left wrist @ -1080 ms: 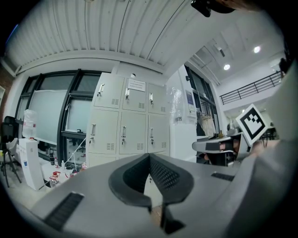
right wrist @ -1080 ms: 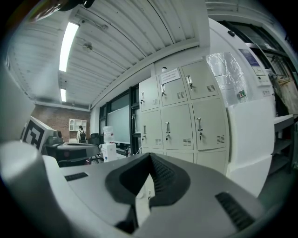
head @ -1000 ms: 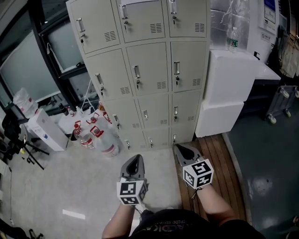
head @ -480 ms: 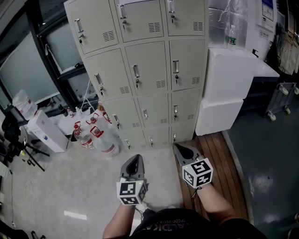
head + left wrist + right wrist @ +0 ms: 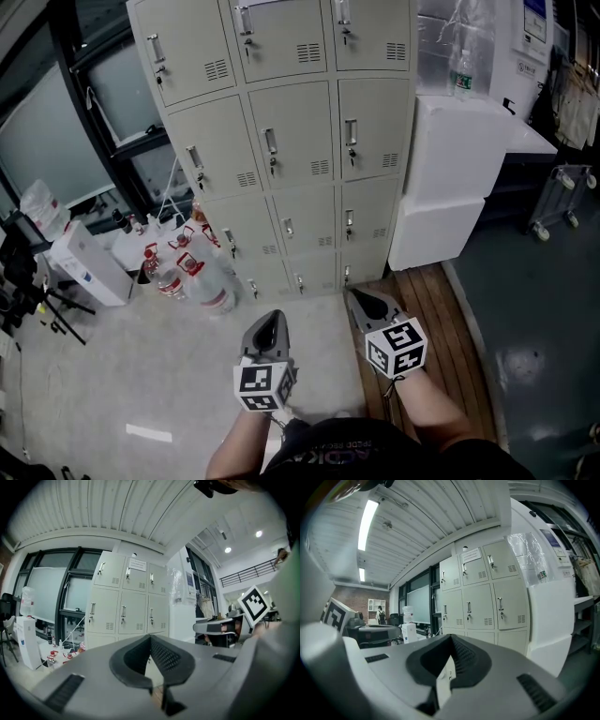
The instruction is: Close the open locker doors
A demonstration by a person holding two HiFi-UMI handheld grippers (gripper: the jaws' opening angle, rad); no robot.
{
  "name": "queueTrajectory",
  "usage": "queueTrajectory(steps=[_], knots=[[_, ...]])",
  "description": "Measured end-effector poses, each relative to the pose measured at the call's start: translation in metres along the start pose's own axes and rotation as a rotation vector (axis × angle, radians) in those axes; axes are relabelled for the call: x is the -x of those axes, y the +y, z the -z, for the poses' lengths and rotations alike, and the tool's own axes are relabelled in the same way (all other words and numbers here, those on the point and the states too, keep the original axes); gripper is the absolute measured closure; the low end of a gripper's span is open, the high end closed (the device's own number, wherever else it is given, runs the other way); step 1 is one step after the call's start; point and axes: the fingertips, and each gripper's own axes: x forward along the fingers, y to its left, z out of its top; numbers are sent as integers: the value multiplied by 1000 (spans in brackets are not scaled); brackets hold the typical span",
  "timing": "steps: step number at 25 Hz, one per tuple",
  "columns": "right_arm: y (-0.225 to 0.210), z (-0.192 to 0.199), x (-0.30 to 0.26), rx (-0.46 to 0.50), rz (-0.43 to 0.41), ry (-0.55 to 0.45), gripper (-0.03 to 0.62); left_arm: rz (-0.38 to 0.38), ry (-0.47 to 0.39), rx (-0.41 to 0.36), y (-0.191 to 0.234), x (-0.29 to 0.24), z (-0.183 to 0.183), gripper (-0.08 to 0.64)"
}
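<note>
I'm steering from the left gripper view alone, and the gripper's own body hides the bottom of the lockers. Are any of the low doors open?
Observer: No. In the head view the beige metal locker doors of the two lowest rows all sit flush and shut.
Operator: And my other gripper, is it carrying anything?
Observer: No. The right gripper has its fingers together, with nothing between them.
Operator: What floor is in front of it?
Observer: A brown wooden-plank floor strip runs from the foot of the right-hand column of doors towards the person.
</note>
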Motion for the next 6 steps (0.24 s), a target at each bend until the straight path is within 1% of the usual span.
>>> queueTrajectory(steps=[6], knots=[[-3,2,-1,-3,10,-3,592,10,-9,-5,-2,-3,1,555]])
